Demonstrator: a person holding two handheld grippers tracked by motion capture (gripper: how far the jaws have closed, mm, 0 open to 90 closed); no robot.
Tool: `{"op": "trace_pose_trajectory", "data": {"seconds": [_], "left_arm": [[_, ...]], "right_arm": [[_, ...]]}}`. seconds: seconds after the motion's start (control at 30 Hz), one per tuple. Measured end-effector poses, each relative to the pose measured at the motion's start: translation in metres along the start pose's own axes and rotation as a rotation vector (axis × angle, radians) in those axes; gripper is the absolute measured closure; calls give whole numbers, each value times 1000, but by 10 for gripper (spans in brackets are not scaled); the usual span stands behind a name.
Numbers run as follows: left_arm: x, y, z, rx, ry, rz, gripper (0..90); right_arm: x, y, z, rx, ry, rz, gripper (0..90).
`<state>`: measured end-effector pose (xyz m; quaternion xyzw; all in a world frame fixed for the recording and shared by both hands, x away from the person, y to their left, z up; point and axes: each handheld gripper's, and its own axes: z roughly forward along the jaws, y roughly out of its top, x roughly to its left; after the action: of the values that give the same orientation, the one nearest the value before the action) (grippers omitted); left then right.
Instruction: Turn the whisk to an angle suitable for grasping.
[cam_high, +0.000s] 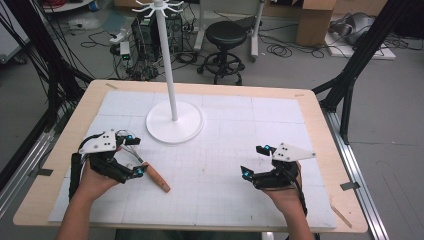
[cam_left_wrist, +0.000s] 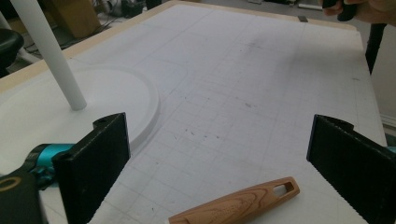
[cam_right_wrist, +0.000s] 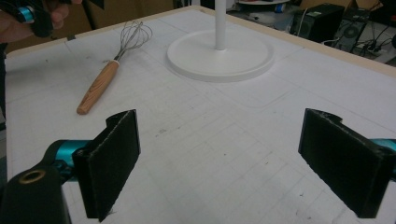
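While the whisk (cam_high: 150, 172) lies flat on the white mat (cam_high: 225, 150) near the stand's round base (cam_high: 175, 122), the left gripper (cam_high: 136, 156) hovers over it, jaws spread, seemingly not touching, and the right gripper (cam_high: 254, 161) waits well apart, jaws likewise spread.

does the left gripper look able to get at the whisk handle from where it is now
Probably yes. The left gripper is open, and the whisk's wooden handle lies flat on the mat just below and between its fingers, with nothing over it. The white stand sits off to one side, apart.
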<state>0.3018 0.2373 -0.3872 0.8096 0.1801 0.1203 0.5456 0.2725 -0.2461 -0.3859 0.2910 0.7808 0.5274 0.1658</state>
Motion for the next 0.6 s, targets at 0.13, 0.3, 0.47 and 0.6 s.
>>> {"op": "trace_pose_trajectory", "data": {"seconds": [0.13, 0.3, 0.47, 0.6], "left_arm": [[0, 0, 2, 8, -4, 1, 66], [-2, 6, 3, 33, -14, 19, 67], [-4, 12, 8, 69, -27, 43, 66], [-4, 17, 10, 121, -39, 72, 66]], "right_arm": [[-1, -1, 1, 5, -1, 2, 113], [-2, -1, -1, 3, -5, 2, 113], [-3, -1, -2, -1, -9, 3, 112], [-2, -1, -2, 1, -8, 1, 112]]}}
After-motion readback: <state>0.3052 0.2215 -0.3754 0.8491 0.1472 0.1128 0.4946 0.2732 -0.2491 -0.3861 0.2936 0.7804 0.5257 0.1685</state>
